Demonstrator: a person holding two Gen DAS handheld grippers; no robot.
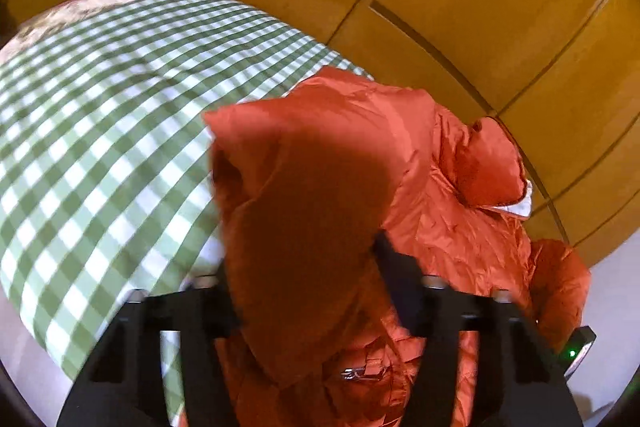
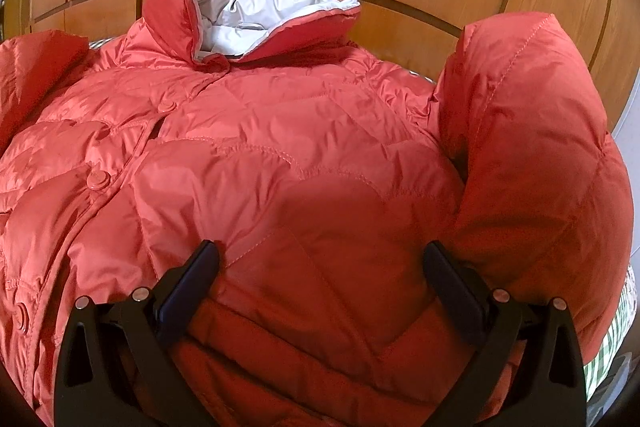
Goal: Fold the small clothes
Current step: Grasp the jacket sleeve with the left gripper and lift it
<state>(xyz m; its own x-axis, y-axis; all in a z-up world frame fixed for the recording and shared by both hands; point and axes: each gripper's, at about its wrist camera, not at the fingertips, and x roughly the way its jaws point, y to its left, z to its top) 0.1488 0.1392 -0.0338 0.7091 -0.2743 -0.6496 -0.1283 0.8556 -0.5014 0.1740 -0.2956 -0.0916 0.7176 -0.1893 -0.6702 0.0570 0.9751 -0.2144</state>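
Left gripper clamped on jacket sleeve, lifted over checked cloth; right gripper wide, fingers resting on jacket front

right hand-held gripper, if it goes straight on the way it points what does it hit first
Probably the orange puffer jacket: its quilted front fills the space between and ahead of the right hand-held gripper, whose jaws stand open. Whether the fingertips already touch it is unclear.

The left gripper and right gripper are black plastic. Each has two flat dark fingers with shiny round silver screws just behind them.
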